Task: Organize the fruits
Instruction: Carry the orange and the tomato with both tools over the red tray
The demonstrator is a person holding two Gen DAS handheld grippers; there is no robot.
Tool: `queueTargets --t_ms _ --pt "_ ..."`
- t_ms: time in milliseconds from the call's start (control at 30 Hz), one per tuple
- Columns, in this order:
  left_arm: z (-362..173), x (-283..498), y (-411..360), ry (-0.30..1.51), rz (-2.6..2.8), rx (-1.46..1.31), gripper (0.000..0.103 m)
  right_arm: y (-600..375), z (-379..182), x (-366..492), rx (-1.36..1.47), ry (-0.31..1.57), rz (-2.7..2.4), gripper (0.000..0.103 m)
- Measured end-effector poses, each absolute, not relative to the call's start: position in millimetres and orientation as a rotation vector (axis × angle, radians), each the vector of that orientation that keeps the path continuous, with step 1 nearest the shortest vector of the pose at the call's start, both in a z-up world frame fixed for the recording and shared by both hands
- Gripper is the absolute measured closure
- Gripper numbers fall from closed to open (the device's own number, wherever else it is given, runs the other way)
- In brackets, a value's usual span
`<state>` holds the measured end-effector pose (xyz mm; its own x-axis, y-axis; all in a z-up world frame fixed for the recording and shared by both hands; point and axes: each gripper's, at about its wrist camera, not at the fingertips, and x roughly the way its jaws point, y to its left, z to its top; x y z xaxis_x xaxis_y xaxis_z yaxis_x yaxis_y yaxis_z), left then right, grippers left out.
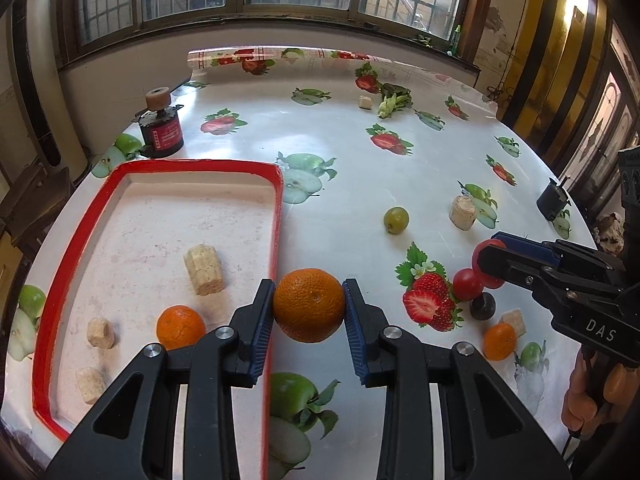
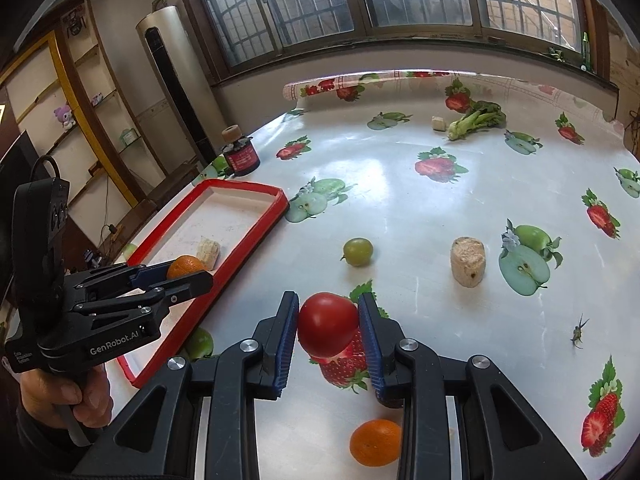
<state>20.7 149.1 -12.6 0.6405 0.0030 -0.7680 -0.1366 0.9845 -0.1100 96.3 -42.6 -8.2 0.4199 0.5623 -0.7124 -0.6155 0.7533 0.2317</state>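
My left gripper is shut on an orange and holds it above the right rim of the red-rimmed tray. A second orange lies in the tray. My right gripper is shut on a red tomato above the table; it also shows in the left wrist view. A smaller tomato, a dark fruit, a small orange and a green grape lie on the table. The left gripper shows in the right wrist view over the tray.
Several cork-like cylinders lie in the tray and on the table. A black jar stands behind the tray. A leafy vegetable lies far back. A small dark object sits at the right edge. The tablecloth has printed fruit.
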Motion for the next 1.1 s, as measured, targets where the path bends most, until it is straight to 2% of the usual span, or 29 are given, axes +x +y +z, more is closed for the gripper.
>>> queueTargets --t_ms 1100 --pt "-12 -13 234 0.859 0.235 -0.217 0.072 56 3 87 -0.141 0.846 0.889 0.072"
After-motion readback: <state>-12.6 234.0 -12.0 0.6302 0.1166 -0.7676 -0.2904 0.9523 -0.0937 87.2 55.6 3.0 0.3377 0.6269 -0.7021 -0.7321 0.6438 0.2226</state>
